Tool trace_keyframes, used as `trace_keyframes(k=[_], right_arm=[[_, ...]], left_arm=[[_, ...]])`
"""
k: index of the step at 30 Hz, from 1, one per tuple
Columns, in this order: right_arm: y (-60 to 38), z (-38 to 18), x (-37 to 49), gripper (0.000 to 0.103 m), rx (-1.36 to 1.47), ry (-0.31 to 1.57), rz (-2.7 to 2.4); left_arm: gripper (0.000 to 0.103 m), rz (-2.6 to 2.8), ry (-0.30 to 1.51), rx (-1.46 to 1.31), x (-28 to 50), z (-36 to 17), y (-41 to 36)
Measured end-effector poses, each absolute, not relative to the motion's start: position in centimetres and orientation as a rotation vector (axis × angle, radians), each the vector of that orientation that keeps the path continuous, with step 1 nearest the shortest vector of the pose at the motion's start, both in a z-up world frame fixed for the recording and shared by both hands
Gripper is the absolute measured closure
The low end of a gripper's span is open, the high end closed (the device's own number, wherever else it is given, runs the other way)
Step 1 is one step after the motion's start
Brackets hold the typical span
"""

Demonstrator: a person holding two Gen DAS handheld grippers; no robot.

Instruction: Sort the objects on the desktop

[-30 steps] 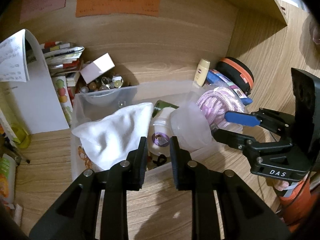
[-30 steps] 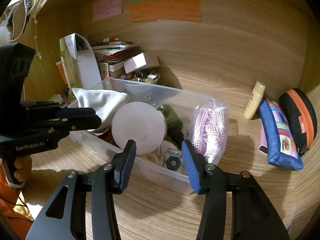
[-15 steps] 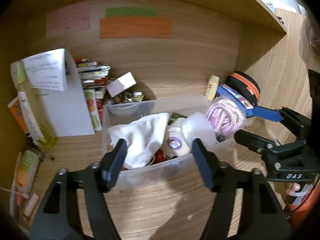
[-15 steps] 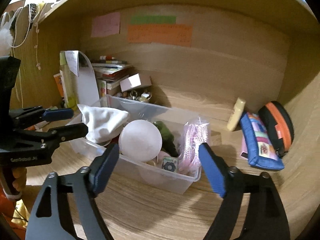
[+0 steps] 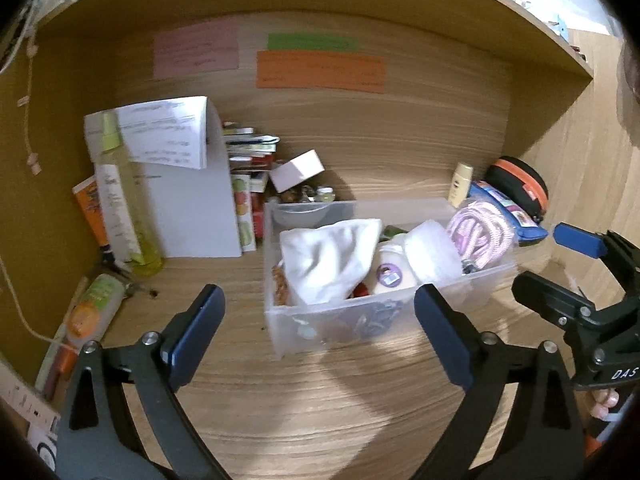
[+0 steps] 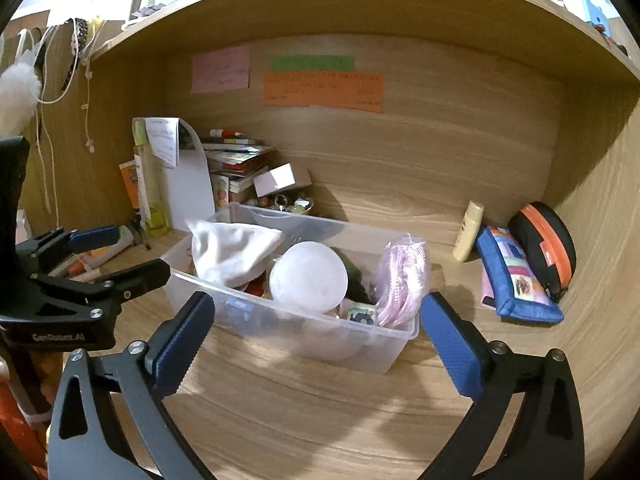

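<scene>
Both sets of jaws stand wide apart and hold nothing. The left gripper (image 5: 318, 328) hangs above the wooden bench (image 5: 320, 412), and straight ahead between its jaws sits the clear plastic bin (image 5: 372, 320), resting on the bench and apart from both fingertips. The right gripper (image 6: 316, 336) faces the same bin (image 6: 280, 320) from the other side, its jaws also released, with the bin's near wall lying between and just beyond the blue pads (image 6: 452, 348).

Inside the bin, a white cloth (image 5: 328, 260) is heaped at the end nearer the left gripper's left jaw. Beside it lies a frosted round lid or cup (image 6: 308, 278), and at the far end, toward the right jaw, a bag of pink cord (image 6: 402, 280) leans against the wall.

Beyond the right gripper's right jaw, outside the bin, a blue patchwork pouch (image 6: 516, 276) lies on the bench, touching a black and orange case (image 6: 546, 244) behind it, with a small cream tube (image 6: 468, 236) upright just beside them. Past the left jaw, a stack of books (image 6: 236, 160) and a folded white sheet (image 6: 188, 184) stand against the back wall, where pink, green and orange notes (image 6: 320, 88) are stuck.
</scene>
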State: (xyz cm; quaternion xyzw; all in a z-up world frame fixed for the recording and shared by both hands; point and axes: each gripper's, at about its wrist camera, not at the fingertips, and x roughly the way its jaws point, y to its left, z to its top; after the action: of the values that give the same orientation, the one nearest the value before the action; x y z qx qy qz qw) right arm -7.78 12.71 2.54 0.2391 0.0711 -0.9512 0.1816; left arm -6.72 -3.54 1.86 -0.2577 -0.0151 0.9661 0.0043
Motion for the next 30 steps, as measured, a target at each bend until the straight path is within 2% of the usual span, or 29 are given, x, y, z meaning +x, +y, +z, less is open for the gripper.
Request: trace_keyframes(k=[14, 20, 30], right_arm=[[13.1, 1.0, -6.3, 0.000, 0.661, 0.117, -2.765], [13.7, 1.1, -6.0, 0.000, 0.654, 0.052, -2.760], [13.3, 0.7, -6.3, 0.000, 0.692, 0.059, -2.753]], left_arm=[[0.005, 3.123, 0.028, -0.797, -5.9, 0.0, -2.4], [0.005, 3.097, -0.019, -0.805, -5.7, -0.2, -2.3], [0.005, 3.093, -0.033, -0.810, -5.5, -0.3, -2.4]])
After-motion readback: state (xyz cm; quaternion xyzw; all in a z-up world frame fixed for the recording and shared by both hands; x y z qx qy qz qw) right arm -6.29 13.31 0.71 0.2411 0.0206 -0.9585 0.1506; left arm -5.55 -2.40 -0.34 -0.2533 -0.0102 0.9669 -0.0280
